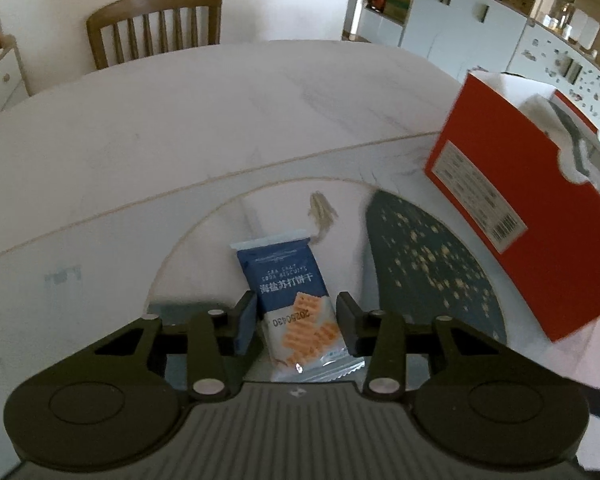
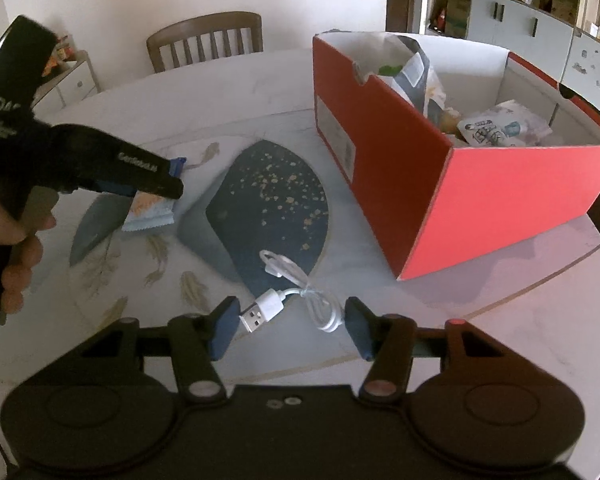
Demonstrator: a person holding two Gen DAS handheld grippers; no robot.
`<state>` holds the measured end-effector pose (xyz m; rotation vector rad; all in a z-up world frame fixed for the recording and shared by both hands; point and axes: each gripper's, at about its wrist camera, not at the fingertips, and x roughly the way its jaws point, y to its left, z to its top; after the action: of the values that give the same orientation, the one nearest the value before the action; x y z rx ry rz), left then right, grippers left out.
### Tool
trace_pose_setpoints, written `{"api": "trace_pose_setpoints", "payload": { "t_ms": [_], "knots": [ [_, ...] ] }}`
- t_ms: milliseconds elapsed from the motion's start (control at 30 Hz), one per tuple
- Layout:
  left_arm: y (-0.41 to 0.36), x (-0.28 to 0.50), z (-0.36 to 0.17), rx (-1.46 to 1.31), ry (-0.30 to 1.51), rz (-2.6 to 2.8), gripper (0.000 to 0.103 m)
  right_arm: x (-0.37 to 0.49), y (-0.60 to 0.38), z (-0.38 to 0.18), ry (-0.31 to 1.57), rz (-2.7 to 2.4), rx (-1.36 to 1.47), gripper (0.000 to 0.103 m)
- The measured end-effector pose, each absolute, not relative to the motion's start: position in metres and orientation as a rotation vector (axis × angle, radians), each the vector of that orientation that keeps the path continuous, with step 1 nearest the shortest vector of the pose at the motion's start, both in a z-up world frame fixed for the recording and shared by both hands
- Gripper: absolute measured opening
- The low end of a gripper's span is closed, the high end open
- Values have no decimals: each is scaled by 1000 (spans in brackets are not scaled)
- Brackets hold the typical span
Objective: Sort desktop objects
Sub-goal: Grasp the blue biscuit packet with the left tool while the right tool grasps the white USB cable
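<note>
A blue and white biscuit packet (image 1: 296, 300) lies on the table between the open jaws of my left gripper (image 1: 296, 320); the fingers stand on either side without closing on it. In the right wrist view the left gripper (image 2: 168, 180) hovers over the same packet (image 2: 150, 214). A coiled white USB cable (image 2: 288, 296) lies on the table between the open jaws of my right gripper (image 2: 290, 326). A red cardboard box (image 2: 460, 184) holding several snack packets stands at the right, also in the left wrist view (image 1: 532, 216).
The round marble table (image 1: 180, 140) has a dark blue gold-speckled inlay (image 2: 272, 208). A wooden chair (image 1: 156, 26) stands behind the table. White cabinets (image 1: 480, 28) line the far right. A small drawer unit (image 1: 0, 80) stands at the far left.
</note>
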<state>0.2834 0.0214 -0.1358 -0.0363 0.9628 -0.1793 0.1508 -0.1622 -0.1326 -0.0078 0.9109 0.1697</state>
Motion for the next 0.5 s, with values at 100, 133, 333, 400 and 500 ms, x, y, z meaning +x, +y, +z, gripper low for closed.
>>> {"api": "trace_pose_setpoints", "payload": {
  "t_ms": [100, 133, 333, 400, 500],
  "knots": [
    [20, 277, -135, -36, 967, -195, 42, 147, -164, -138, 944, 178, -16, 59],
    [20, 275, -135, -32, 967, -200, 42, 146, -166, -140, 956, 184, -15, 61],
    [20, 271, -134, -35, 972, -213, 42, 142, -178, -129, 940, 246, -63, 74],
    [20, 270, -134, -33, 974, -215, 42, 143, -184, -125, 944, 271, -79, 74],
    [20, 269, -135, -29, 975, -216, 42, 146, -189, -126, 958, 312, -127, 72]
  ]
}}
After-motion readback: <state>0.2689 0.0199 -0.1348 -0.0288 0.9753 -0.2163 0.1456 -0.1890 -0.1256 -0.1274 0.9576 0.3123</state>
